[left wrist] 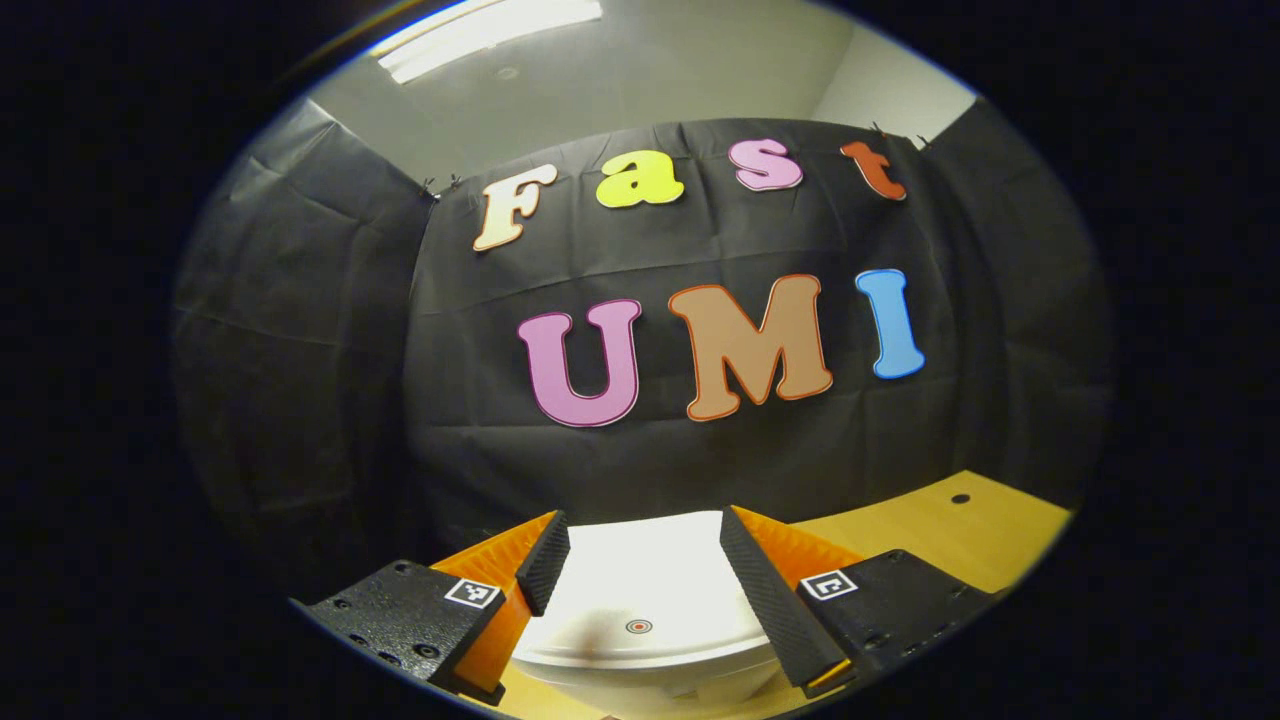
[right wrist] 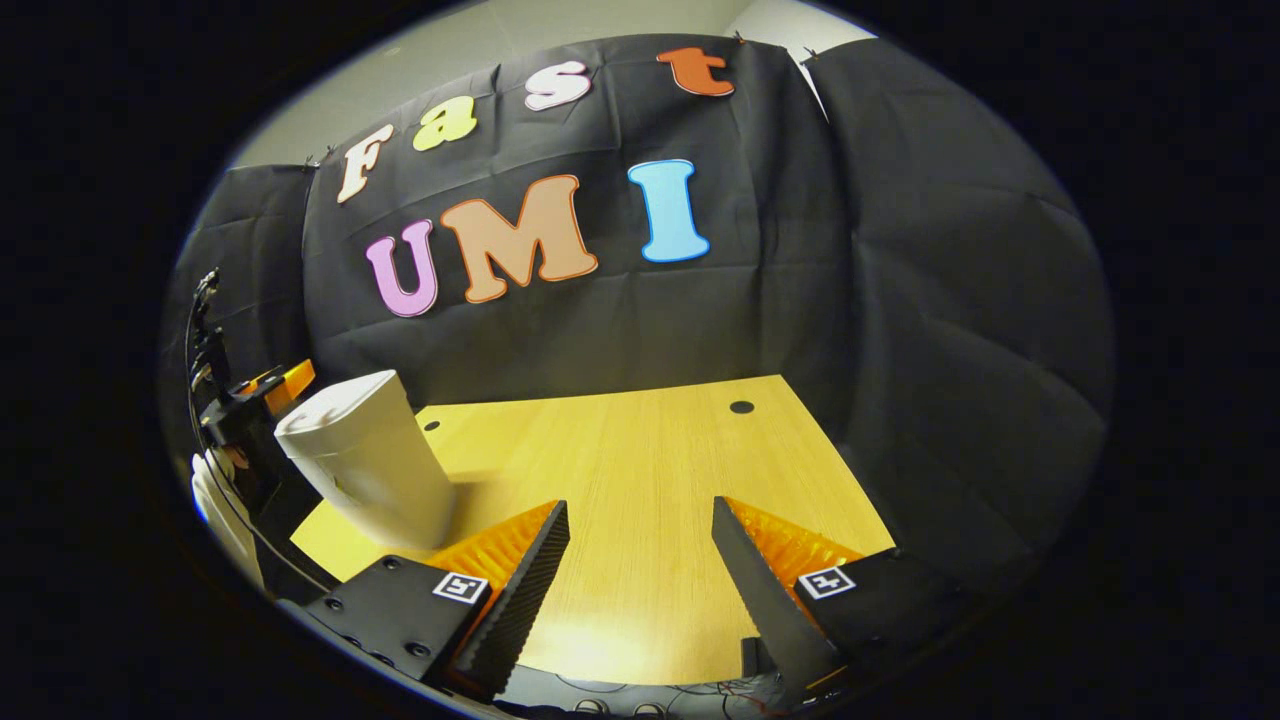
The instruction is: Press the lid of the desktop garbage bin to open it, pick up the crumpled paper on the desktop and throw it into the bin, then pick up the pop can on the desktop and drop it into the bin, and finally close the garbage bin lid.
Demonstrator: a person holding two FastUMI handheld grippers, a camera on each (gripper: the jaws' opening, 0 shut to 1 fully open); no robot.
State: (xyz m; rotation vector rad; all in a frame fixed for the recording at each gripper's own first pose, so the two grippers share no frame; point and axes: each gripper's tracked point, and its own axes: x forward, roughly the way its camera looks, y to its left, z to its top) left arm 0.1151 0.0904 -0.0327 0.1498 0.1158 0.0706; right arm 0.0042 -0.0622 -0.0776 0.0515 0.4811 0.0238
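White bin (right wrist: 370,470) with white lid (left wrist: 640,590) bearing a red-ringed, apparently grey-centred dot (left wrist: 638,626); yellow wood-grain desktop (right wrist: 640,470) with dark holes (right wrist: 741,407)

Light wooden desktop (right wrist: 640,480), two dark round holes; white lidded bin (right wrist: 370,470) upright at left edge.

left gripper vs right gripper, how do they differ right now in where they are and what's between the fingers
The left gripper hangs just above the white bin, whose lid lies between its fingers; the right gripper has only bare wooden table between its fingers.
The left gripper sits close over the bin; the right gripper stands off to the side, with the bin away to its left.
Both are open and hold nothing.
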